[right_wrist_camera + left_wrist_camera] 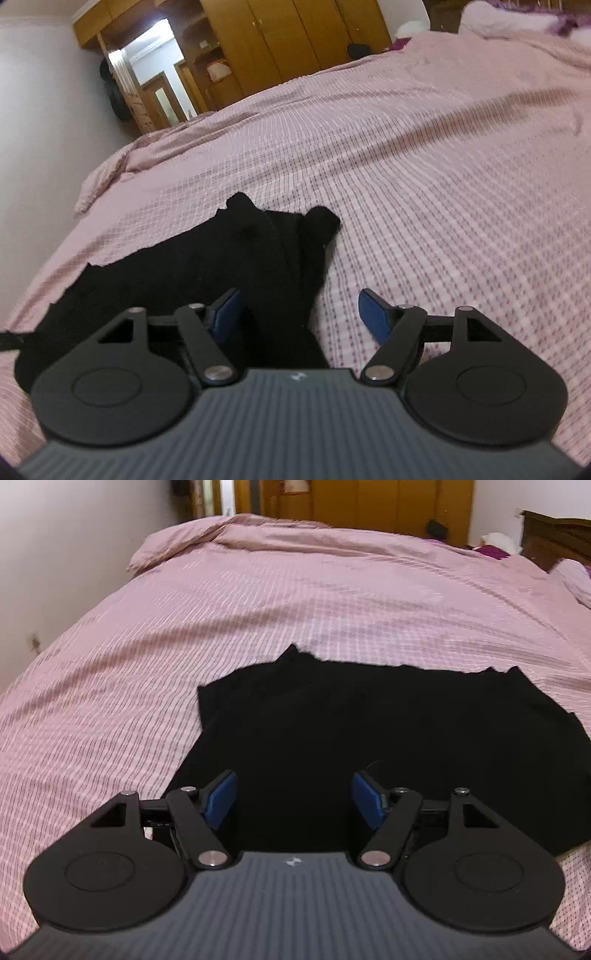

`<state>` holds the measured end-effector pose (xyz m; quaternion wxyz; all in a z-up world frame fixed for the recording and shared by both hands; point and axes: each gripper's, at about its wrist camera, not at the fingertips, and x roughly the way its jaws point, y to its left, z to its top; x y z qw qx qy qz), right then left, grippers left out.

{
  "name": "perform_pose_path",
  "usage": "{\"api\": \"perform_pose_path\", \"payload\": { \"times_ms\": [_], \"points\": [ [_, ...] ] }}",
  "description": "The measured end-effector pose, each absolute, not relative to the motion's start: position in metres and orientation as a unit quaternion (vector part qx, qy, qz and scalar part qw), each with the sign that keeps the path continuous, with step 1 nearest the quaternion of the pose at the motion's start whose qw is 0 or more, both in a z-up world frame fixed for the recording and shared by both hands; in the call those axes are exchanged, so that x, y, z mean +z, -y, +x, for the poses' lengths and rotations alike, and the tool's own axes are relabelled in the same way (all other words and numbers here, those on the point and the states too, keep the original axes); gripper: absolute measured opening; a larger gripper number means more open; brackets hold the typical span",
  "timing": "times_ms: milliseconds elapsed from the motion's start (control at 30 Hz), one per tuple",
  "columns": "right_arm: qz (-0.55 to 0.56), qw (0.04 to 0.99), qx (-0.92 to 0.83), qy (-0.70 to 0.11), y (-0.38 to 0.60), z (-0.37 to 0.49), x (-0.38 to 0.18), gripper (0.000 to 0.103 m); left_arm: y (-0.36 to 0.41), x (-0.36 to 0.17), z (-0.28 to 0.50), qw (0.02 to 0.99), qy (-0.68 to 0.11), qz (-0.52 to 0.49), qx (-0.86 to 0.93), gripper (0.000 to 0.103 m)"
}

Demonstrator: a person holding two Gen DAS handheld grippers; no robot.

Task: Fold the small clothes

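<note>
A: Where is the black garment (369,746) being seen?

B: It is being shown lying spread on the pink checked bedcover (258,602), near the bed's front edge. In the right wrist view the garment (207,266) is being seen bunched into folds along its right side.

A: How is the left claw (294,797) being held?

B: It is being held spread wide above the dark cloth, with nothing being pinched between the blue pads (221,799).

A: And the right claw (300,318)?

B: Spread as well, being held over the garment's right edge; one pad (226,314) is being seen over the cloth, the other over the bedcover (461,184). A wooden wardrobe (295,37) is being shown beyond the bed.
</note>
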<state>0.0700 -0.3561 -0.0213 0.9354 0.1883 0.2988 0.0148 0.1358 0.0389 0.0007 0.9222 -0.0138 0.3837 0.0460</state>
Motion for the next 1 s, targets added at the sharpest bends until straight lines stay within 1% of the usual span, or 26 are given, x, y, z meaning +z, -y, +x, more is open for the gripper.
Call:
{"api": "perform_pose_path", "payload": {
  "times_ms": [33,167,433,600,833,867,933,1000],
  "points": [
    [0.196,0.933,0.020,-0.302,0.357,0.071,-0.024,0.074,-0.041,-0.001,0.136,0.921,-0.385,-0.018,0.049,0.074],
    [0.227,0.923,0.044,-0.306,0.359,0.074,-0.038,0.074,-0.045,-0.008,0.134,0.916,-0.396,-0.023,0.059,0.074],
    [0.253,0.918,0.067,-0.296,0.359,0.078,-0.046,0.074,-0.047,-0.017,0.134,0.913,-0.401,-0.018,0.067,0.074],
    [0.295,0.908,0.087,-0.284,0.359,0.082,-0.052,0.074,-0.046,-0.019,0.136,0.913,-0.403,-0.017,0.069,0.074],
    [0.264,0.920,0.084,-0.278,0.348,0.084,-0.052,0.073,-0.045,-0.021,0.138,0.911,-0.405,-0.016,0.073,0.075],
    [0.264,0.920,0.086,-0.276,0.347,0.083,-0.051,0.069,-0.044,-0.021,0.138,0.912,-0.404,-0.014,0.074,0.075],
    [0.279,0.915,0.105,-0.272,0.344,0.083,-0.050,0.052,-0.043,-0.021,0.137,0.912,-0.404,-0.009,0.072,0.075],
    [0.288,0.914,0.101,-0.268,0.343,0.083,-0.053,0.051,-0.043,-0.021,0.137,0.912,-0.404,-0.008,0.071,0.075]
  ]
}}
